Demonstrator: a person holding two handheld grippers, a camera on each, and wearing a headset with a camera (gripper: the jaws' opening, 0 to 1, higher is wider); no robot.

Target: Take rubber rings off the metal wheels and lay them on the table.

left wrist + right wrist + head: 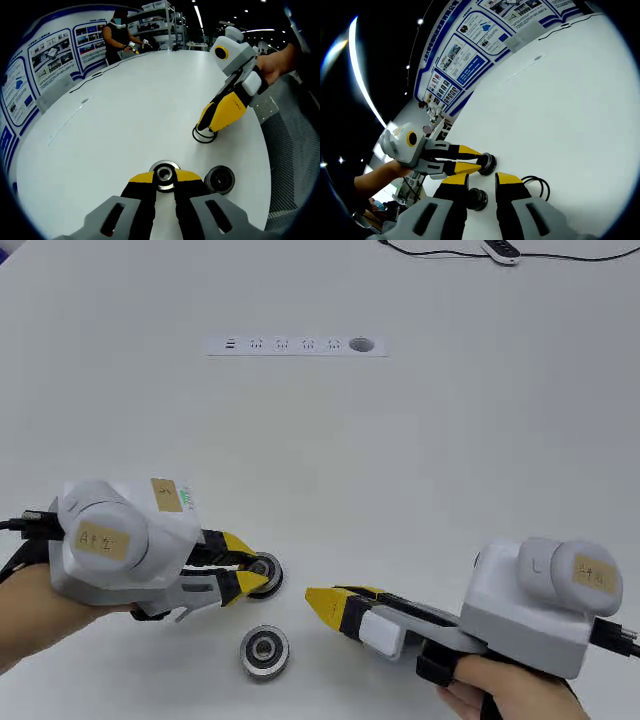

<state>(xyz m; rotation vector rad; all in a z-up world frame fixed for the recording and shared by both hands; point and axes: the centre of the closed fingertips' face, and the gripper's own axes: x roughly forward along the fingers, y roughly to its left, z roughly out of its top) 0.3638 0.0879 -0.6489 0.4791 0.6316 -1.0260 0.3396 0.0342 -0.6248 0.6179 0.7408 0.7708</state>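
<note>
White table (420, 460), person working two grippers. Left gripper (250, 565) sits just left of the loose wheel (265, 650), with its jaws clamped on a second wheel (266, 574), which sits just beyond the loose wheel. Right gripper (335, 602) is just right of the loose wheel, tips down at the table, jaws slightly apart with nothing between them. Strip (296, 345) lies well beyond the loose wheel. Black ring (200, 141) lies flat on the table near the loose wheel, at the right gripper's tip.

Wheel (165, 170) between left hand-held gripper (165, 177) jaws
</note>
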